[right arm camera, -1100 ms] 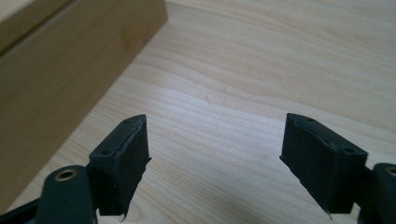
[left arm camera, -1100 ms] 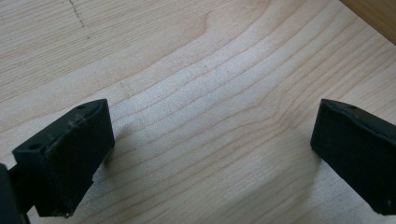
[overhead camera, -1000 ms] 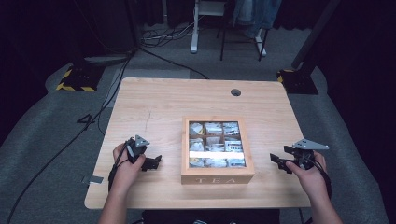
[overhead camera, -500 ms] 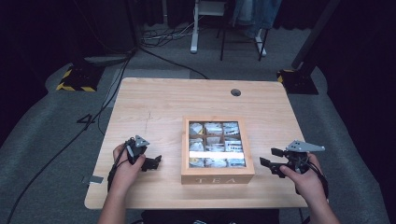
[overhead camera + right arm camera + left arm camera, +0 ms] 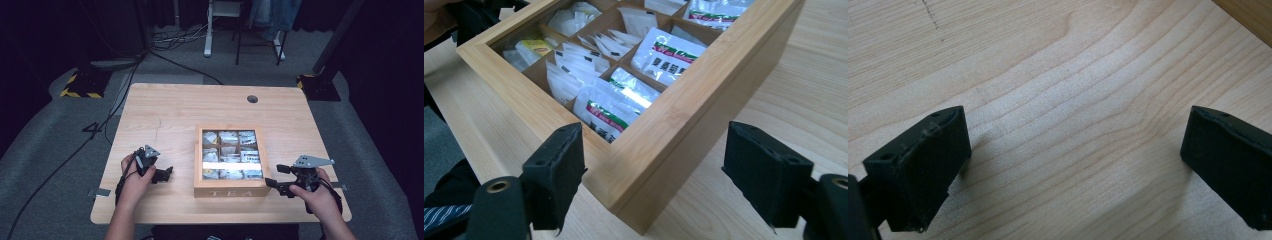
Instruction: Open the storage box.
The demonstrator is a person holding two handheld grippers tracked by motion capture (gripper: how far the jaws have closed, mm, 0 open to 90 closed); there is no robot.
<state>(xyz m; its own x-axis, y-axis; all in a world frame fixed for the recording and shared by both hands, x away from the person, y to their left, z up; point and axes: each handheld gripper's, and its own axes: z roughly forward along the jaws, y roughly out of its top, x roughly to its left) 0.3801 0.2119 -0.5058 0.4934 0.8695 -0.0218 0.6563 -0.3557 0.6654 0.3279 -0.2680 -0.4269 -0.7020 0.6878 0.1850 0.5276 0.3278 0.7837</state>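
Pale wood-grain table (image 5: 170, 115) underneath, dark floor around. Right gripper (image 5: 278, 179) at the tea box (image 5: 228, 189) near corner – jaws just opening, spread either side of that bamboo corner (image 5: 634, 190), pads not pressing. Seen close through the clear lid: crinkly white sachets (image 5: 611, 107), compartments beyond cut off. Left gripper (image 5: 165, 174) well apart from the box – jaws wide over bare tabletop (image 5: 1073, 125), empty.

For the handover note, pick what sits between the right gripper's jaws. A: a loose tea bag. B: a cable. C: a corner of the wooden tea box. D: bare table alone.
C: in the right gripper view the right gripper stands open astride the near corner of the tea box, pads apart from the wood.
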